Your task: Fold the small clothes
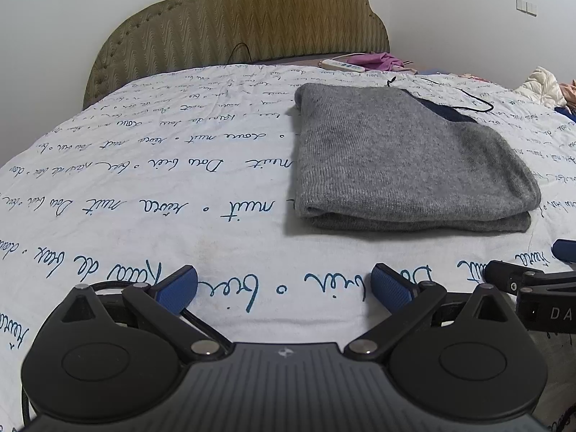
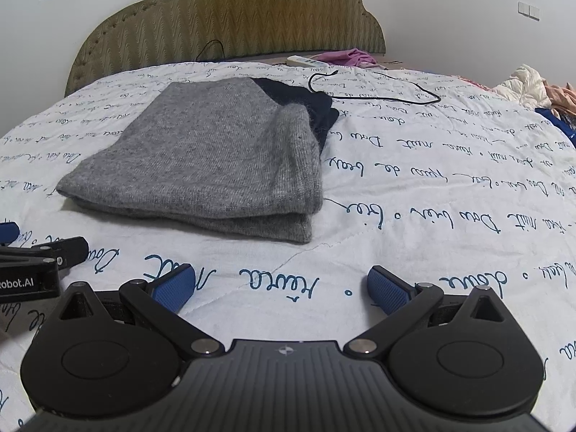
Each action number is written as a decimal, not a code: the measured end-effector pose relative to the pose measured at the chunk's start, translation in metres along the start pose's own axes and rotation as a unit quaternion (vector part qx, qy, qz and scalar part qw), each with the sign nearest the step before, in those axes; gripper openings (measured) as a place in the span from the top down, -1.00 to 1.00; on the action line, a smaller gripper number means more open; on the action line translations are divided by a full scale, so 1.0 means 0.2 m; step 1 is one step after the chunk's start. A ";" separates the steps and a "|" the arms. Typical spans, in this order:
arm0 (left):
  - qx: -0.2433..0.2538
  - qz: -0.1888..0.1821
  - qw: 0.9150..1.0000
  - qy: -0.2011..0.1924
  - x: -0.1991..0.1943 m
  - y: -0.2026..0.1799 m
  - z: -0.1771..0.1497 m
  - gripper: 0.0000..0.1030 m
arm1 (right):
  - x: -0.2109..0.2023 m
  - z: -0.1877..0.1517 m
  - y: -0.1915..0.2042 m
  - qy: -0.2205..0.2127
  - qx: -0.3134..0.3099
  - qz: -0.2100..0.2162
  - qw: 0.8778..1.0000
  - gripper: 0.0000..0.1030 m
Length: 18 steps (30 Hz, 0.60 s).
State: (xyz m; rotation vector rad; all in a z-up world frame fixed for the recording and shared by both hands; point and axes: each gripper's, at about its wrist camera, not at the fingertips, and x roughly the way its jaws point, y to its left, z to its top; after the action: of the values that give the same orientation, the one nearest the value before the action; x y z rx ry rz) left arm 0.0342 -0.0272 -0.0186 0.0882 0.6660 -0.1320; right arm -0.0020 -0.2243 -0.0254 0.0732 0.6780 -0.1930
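Note:
A grey knitted garment (image 1: 399,158) lies folded in a flat stack on the white bedspread, a dark navy part (image 1: 442,109) showing at its far edge. The right wrist view shows the same grey garment (image 2: 216,158) ahead and to the left. My left gripper (image 1: 284,288) is open over the bedspread, short of the garment's near edge, with nothing between its blue pads (image 1: 180,288). My right gripper (image 2: 280,288) is open too, also short of the garment and holding nothing. Each gripper appears at the edge of the other's view.
The bedspread (image 1: 144,187) carries blue handwriting print. A black cable (image 2: 378,93) loops just beyond the garment. A white power strip (image 2: 306,60) and purple cloth (image 2: 349,57) lie by the padded headboard (image 1: 237,18). More clothes (image 2: 532,88) are piled at the far right.

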 end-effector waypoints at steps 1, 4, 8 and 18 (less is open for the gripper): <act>0.000 0.000 1.000 0.000 0.00 0.00 0.00 -1.00 | 0.00 0.00 0.00 0.000 0.002 0.002 1.000 -1.00; -0.002 -0.002 1.000 0.001 0.00 0.00 0.00 -1.00 | 0.00 0.00 -0.02 0.001 0.009 0.007 1.000 -1.00; -0.002 -0.002 1.000 0.001 0.00 0.00 0.00 -1.00 | 0.00 0.00 -0.01 0.001 0.007 0.006 1.000 -1.00; -0.002 -0.002 1.000 0.001 0.01 0.01 0.00 -1.00 | 0.00 0.00 -0.01 0.001 0.007 0.006 1.000 -1.00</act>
State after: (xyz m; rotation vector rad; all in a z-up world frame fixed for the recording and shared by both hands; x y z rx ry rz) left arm 0.0352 -0.0263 -0.0192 0.0835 0.6685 -0.1348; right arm -0.0028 -0.2270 -0.0260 0.0900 0.6781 -0.1867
